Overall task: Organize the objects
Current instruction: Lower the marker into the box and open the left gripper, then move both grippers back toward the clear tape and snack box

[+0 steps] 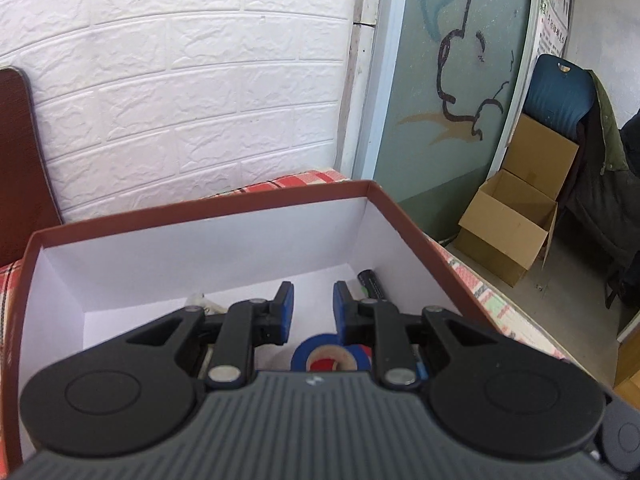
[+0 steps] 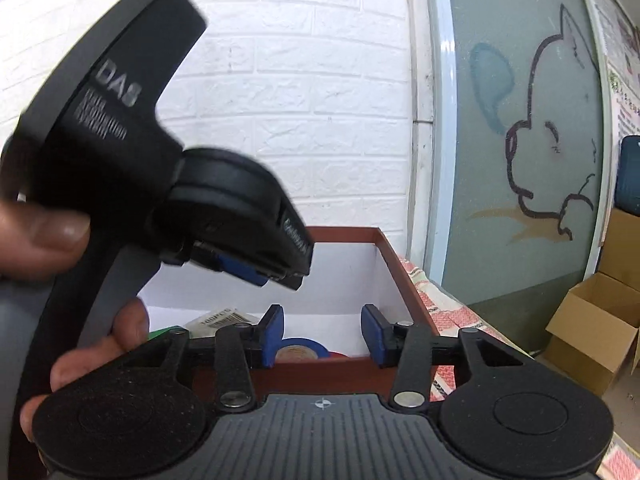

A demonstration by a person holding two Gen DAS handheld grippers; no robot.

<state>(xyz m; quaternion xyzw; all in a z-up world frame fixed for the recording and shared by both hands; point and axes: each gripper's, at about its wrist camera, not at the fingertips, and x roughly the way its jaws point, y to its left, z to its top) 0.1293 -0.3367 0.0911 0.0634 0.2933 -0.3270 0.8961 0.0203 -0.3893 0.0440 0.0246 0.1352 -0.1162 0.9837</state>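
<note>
A red-brown box with white inner walls stands on a checked cloth. Inside lie a blue tape roll beside a red roll, and a black cylinder by the right wall. My left gripper hovers over the box interior, its blue pads drawn close with nothing between them. In the right wrist view the left gripper hangs above the box, held by a hand. My right gripper is open at the near wall, empty; the blue tape roll lies beyond it.
A labelled packet lies at the box's left. The checked cloth ends at the right, with a cardboard carton on the floor below. A blue chair carries a coat. A white brick wall rises behind the box.
</note>
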